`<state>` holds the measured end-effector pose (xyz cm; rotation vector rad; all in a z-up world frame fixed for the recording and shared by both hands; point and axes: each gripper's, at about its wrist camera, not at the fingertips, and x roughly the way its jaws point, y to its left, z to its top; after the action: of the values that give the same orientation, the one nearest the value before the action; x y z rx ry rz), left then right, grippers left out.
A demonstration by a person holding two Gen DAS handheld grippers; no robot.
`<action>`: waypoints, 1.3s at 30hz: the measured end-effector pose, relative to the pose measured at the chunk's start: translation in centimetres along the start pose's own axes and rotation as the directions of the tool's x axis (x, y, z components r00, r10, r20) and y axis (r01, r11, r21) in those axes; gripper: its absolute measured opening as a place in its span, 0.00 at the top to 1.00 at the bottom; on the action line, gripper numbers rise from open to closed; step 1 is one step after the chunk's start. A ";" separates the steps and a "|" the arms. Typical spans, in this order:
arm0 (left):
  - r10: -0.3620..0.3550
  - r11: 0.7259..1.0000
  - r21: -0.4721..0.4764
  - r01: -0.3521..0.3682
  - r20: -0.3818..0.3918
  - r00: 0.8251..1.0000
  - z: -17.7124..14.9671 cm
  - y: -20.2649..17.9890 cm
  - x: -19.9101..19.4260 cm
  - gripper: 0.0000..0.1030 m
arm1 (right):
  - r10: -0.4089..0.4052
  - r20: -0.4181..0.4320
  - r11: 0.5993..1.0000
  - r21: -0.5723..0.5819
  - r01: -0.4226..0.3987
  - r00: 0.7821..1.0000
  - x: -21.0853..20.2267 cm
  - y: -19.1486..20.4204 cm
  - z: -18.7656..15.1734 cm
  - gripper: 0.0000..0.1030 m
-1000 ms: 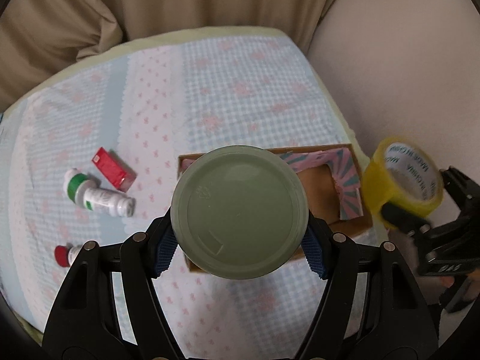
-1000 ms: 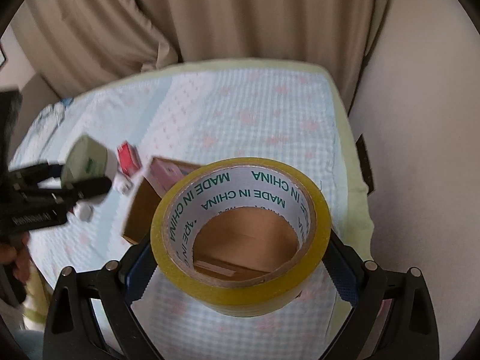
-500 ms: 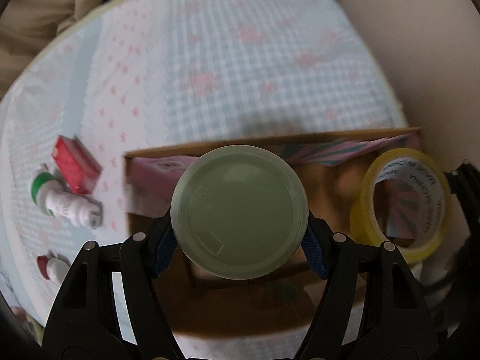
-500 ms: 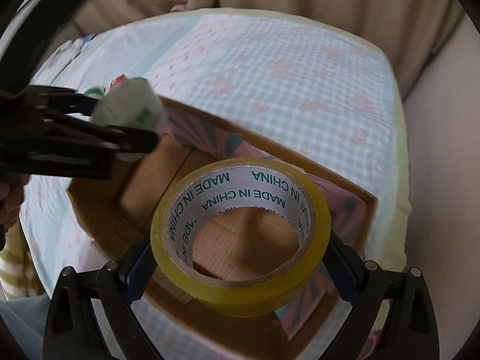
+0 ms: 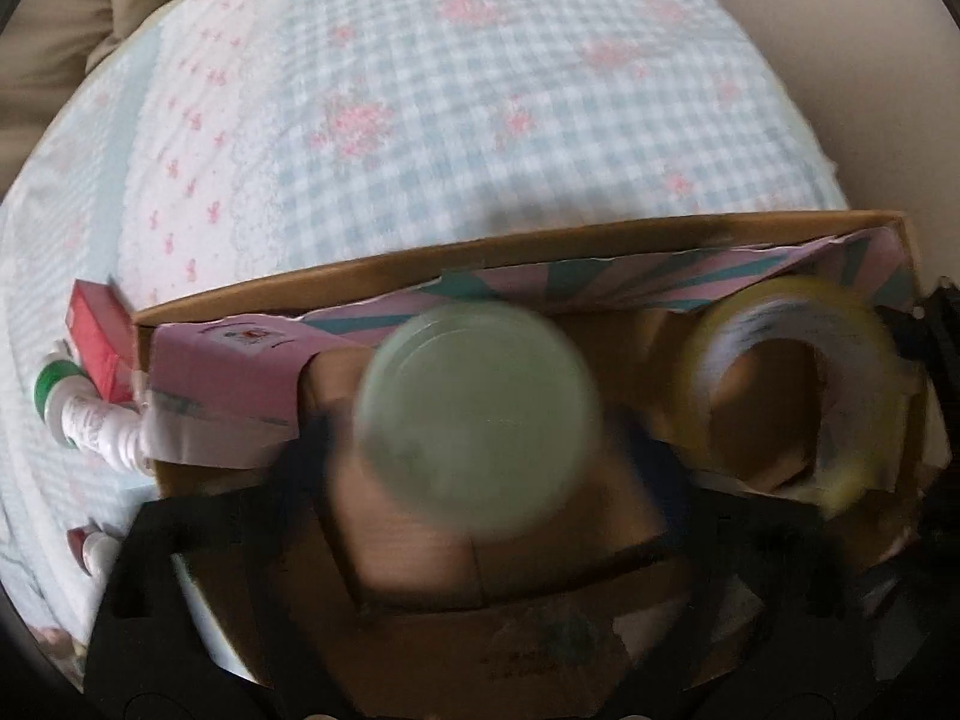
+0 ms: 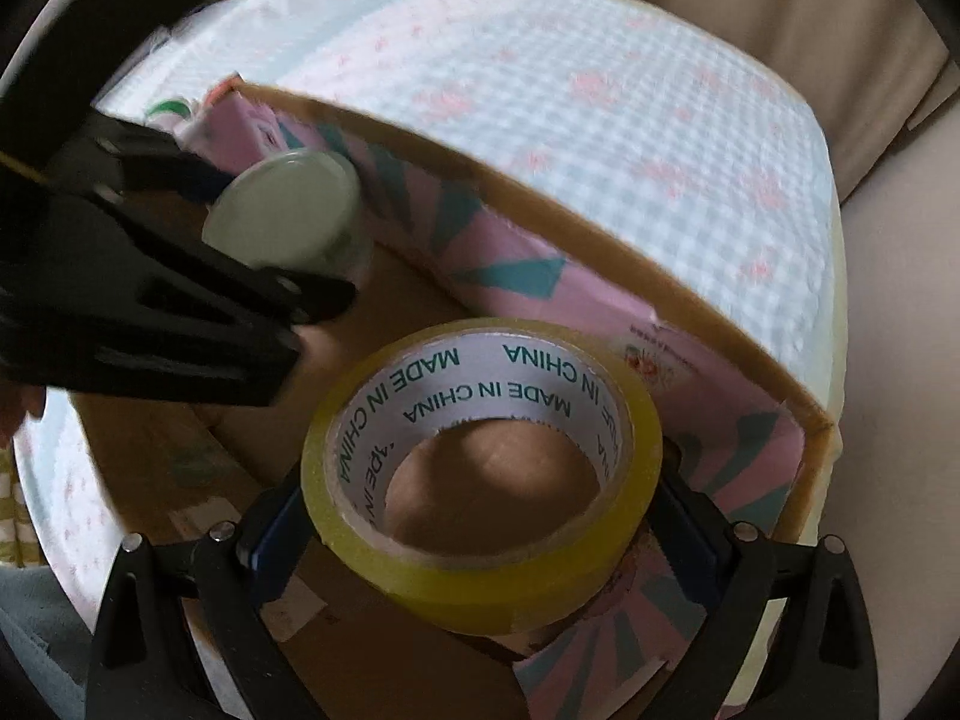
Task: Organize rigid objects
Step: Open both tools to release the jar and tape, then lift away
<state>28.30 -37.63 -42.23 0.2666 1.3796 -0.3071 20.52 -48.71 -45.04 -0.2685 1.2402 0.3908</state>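
My left gripper point(image 5: 474, 450) is shut on a pale green jar point(image 5: 474, 414), held inside the open cardboard box point(image 5: 480, 261) near its far wall; the left wrist view is blurred. The jar point(image 6: 288, 216) and left gripper point(image 6: 264, 246) also show in the right wrist view. My right gripper point(image 6: 480, 516) is shut on a yellow tape roll point(image 6: 480, 468) marked "MADE IN CHINA", held low inside the box point(image 6: 540, 198) at its right end. The roll also shows in the left wrist view point(image 5: 792, 402).
The box has pink and teal lining. Left of it on the checked cloth point(image 5: 480, 90) lie a red packet point(image 5: 99, 342), a white bottle with a green band point(image 5: 84, 414) and a small red-capped bottle point(image 5: 90, 546). Beige cushions lie behind.
Both grippers have gone down and forward into the box with their loads. The jar now sits near the far wall and the tape roll hangs over the box floor.
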 end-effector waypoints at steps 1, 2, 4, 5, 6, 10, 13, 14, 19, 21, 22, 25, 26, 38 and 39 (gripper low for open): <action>-0.002 1.000 0.000 0.002 0.004 1.000 -0.1 0.2 -0.4 0.00 | 0.016 0.011 1.000 -0.011 -0.016 1.000 -0.2 0.0 -0.1 0.00; 0.001 1.000 0.000 -0.001 0.004 1.000 -0.1 0.3 -0.5 0.00 | 0.027 0.027 1.000 -0.014 -0.027 0.999 -0.6 0.0 -0.2 0.00; 0.008 1.000 0.001 -0.008 -0.003 1.000 -0.3 0.5 -0.8 0.00 | 0.030 0.027 1.000 -0.004 -0.030 0.999 -1.0 -0.2 -0.4 0.00; 0.010 1.000 0.001 -0.010 -0.006 1.000 -0.3 0.5 -0.8 0.00 | 0.022 0.009 1.000 0.000 -0.022 1.000 -1.1 -0.3 -0.5 0.00; 0.010 1.000 -0.001 -0.010 -0.006 1.000 -0.5 0.6 -1.0 0.00 | 0.002 -0.007 1.000 0.002 -0.002 1.000 -1.1 -0.4 -0.6 0.00; 0.004 1.000 -0.012 -0.004 0.000 1.000 -1.4 0.7 -1.9 0.00 | -0.028 0.005 0.999 0.016 0.028 1.000 -2.0 -0.4 -1.1 0.00; 0.011 1.000 -0.006 -0.011 0.004 1.000 -1.8 0.5 -2.2 0.00 | 0.000 -0.034 0.999 0.054 0.002 0.999 -2.4 -0.4 -1.0 0.00; 0.012 1.000 -0.004 -0.012 0.005 1.000 -1.9 0.4 -2.4 0.00 | 0.006 -0.030 0.998 0.070 -0.004 1.000 -2.7 -0.1 -1.2 0.00; 0.008 1.000 0.011 -0.008 0.031 0.999 -2.5 0.3 -4.1 0.00 | -0.017 0.002 0.994 0.107 0.017 1.000 -4.9 0.6 -1.4 0.00; 0.004 1.000 0.015 -0.005 0.039 0.999 -2.6 0.3 -4.8 0.00 | -0.031 0.018 0.993 0.112 0.028 0.999 -6.1 0.8 -1.4 0.00; 0.002 1.000 0.016 -0.003 0.044 0.999 -2.8 0.3 -5.5 0.00 | -0.036 0.021 0.993 0.113 0.033 0.999 -6.5 0.8 -1.3 0.00; -0.006 1.000 0.011 0.005 0.065 0.998 -3.3 0.5 -7.5 0.00 | -0.050 0.026 0.991 0.123 0.046 0.998 -8.0 0.9 -1.2 0.00; -0.009 1.000 0.011 0.008 0.071 0.997 -3.5 0.6 -8.2 0.00 | -0.050 0.032 0.990 0.132 0.046 0.998 -8.6 1.0 -1.1 0.00; -0.015 0.999 -0.031 0.021 0.188 0.982 -8.9 4.4 -17.9 0.00 | -0.099 0.138 0.987 0.139 0.080 0.985 -16.1 3.3 1.4 0.00; -0.008 0.999 -0.045 0.017 0.200 0.980 -9.8 5.3 -18.8 0.00 | -0.100 0.148 0.988 0.134 0.080 0.984 -16.8 3.8 1.7 0.00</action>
<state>18.24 -28.04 -25.39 0.1832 1.1887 -0.3031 15.82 -46.96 -28.52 -0.1810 1.0920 0.2482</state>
